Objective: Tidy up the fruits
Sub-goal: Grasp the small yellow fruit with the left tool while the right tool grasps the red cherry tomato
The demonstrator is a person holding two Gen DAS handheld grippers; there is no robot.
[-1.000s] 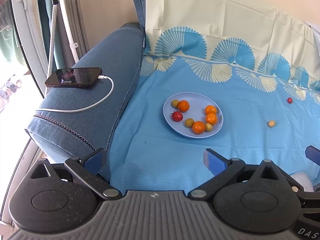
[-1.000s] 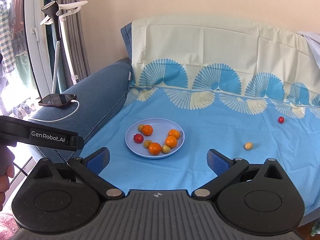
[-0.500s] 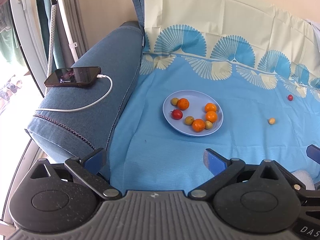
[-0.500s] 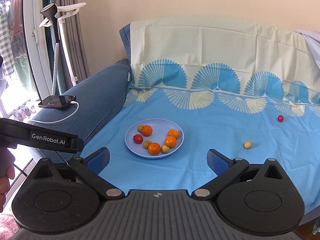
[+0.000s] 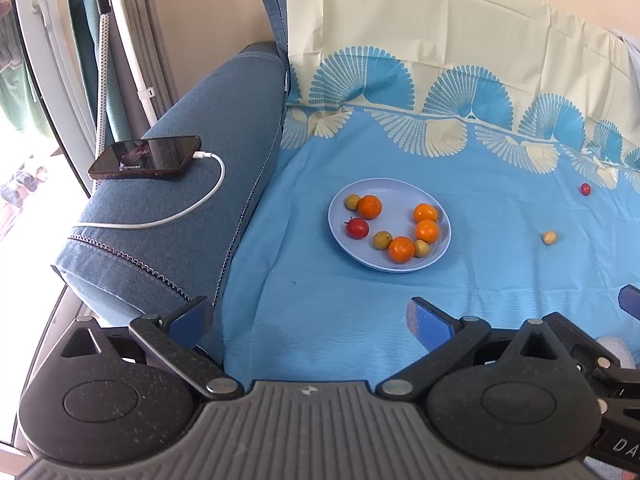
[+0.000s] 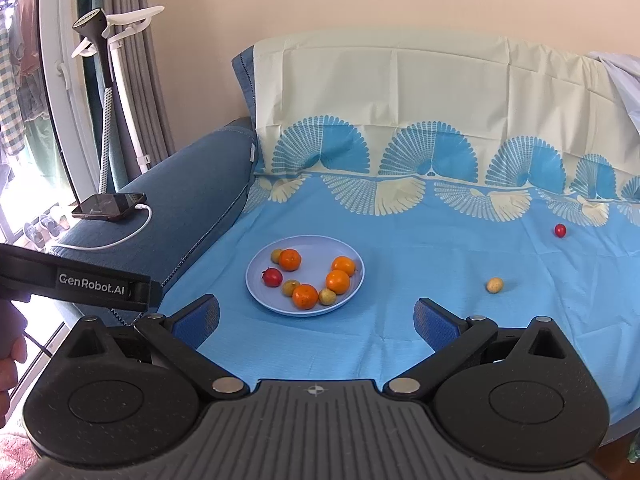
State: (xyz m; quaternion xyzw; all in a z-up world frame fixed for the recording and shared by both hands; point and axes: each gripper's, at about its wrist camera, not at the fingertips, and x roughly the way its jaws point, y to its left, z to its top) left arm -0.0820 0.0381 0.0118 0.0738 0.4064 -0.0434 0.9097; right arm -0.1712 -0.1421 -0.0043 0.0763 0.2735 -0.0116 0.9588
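Right tool (image 6: 316, 316) is hanging open and empty, left tool (image 5: 310, 316) likewise; loose yellow fruit (image 6: 494, 285) is sitting ahead-right on the sofa cloth (image 6: 400, 340), probably light, soft-skinned, roll-prone, so pinch gently across its middle.

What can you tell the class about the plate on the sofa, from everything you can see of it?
The plate is round, shallow and pale lavender-blue, smooth like plastic or glazed ceramic. It lies flat on the blue patterned cloth covering the sofa seat, nearer the armrest side. It holds four oranges, three small yellowish fruits and one red fruit, set roughly in a ring, leaving its centre bare. No claw touches it.
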